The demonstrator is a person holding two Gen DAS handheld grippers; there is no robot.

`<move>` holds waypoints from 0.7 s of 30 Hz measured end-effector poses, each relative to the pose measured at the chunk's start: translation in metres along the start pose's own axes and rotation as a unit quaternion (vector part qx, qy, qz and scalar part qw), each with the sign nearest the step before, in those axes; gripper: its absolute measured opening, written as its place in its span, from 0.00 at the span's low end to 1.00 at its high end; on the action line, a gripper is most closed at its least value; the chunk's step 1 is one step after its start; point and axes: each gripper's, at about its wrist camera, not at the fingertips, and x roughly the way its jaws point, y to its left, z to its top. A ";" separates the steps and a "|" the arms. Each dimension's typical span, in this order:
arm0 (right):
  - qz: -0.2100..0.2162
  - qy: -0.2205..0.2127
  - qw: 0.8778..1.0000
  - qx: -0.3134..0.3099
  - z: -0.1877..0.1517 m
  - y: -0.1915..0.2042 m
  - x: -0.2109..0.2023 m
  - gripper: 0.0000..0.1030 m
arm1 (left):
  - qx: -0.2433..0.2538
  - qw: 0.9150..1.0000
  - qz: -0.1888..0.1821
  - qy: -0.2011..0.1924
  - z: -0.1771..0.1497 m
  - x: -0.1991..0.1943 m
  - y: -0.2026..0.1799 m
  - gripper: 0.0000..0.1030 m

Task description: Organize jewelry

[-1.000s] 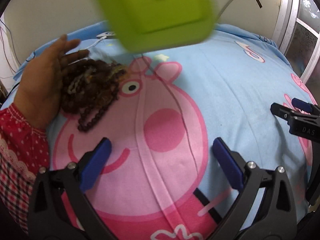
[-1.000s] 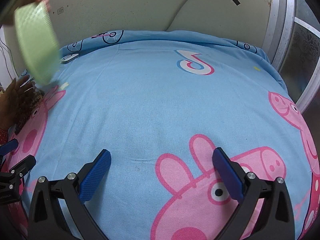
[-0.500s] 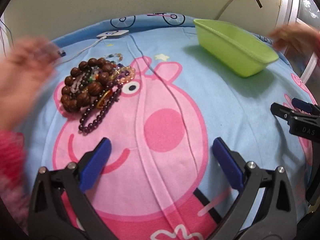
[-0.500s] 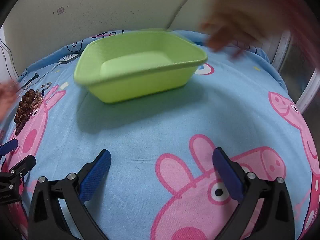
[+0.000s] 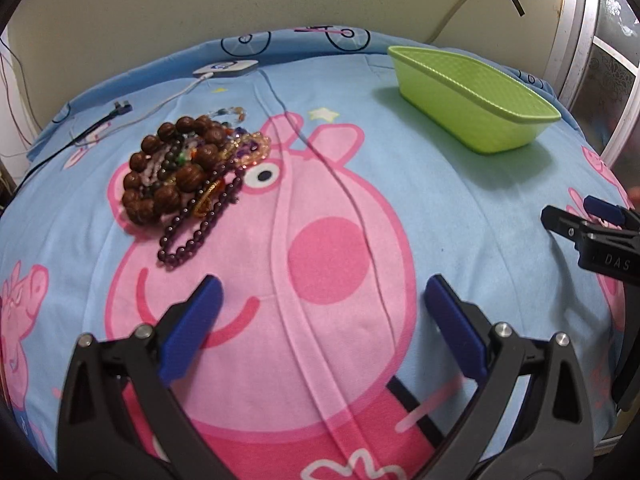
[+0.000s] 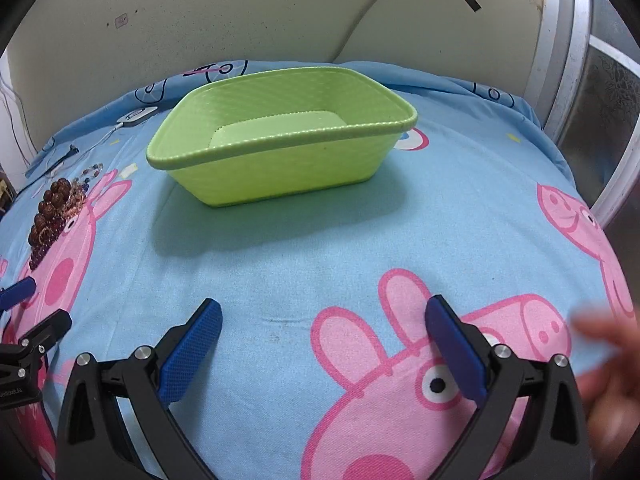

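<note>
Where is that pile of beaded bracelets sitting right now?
The pile of beaded bracelets lies on the bedsheet at upper left of the left wrist view, beside the printed pig's eye, far left of the green basket.

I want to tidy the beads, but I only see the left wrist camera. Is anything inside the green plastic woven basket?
Observer: No. The right wrist view looks down into the green plastic woven basket. Its whole flat floor shows, with nothing on it.
Operator: Is my right gripper holding something?
Observer: No. The right gripper has its jaws wide apart, with only the blue cartoon-pig bed sheet between them.
Operator: Is anything close to it?
Observer: A blurred bare hand shows at the lower right edge, beside that gripper.
</note>
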 end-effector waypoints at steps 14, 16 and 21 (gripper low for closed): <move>0.004 0.001 1.000 0.004 -0.001 0.001 0.001 0.82 | 0.000 1.000 0.000 0.000 0.000 0.000 0.000 0.94; 0.004 0.000 1.000 0.004 -0.001 0.001 0.001 0.82 | 0.000 1.000 0.000 0.000 0.000 0.000 0.000 0.94; 0.004 0.001 1.000 0.004 -0.001 0.001 0.001 0.82 | 0.000 1.000 0.000 0.000 0.000 0.000 0.000 0.94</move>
